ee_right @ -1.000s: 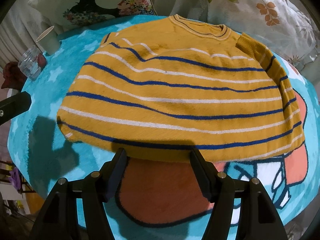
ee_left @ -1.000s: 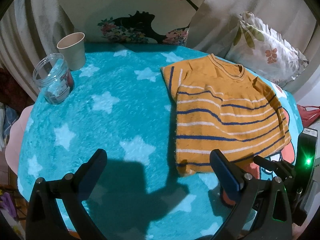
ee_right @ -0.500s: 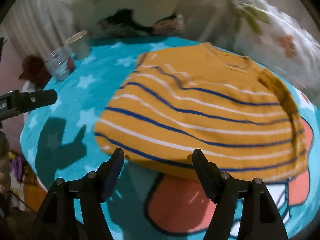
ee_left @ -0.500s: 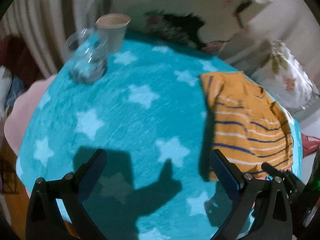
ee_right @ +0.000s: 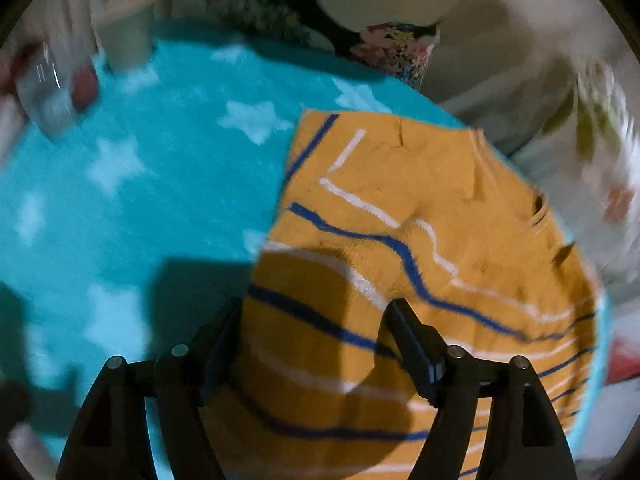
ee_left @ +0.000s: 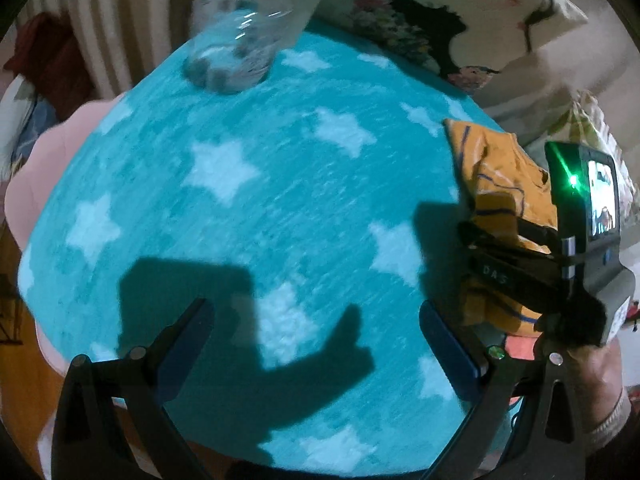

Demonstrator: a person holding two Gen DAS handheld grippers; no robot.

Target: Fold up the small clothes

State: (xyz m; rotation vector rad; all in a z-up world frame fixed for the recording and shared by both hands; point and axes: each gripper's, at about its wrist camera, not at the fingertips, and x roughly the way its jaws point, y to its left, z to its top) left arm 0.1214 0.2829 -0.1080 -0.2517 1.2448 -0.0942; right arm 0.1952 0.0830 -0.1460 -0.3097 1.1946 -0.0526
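My right gripper hangs wide open over the near left part of the orange striped shirt on the teal star blanket, so I should lower it onto the hem before closing, while my left gripper, also wide open and empty, waits aside.

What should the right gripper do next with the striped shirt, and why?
Probably lower the right gripper and close on the striped shirt near its left edge. Its jaws are open above the fabric, holding nothing, and the left gripper, also open, hovers over bare blue blanket.
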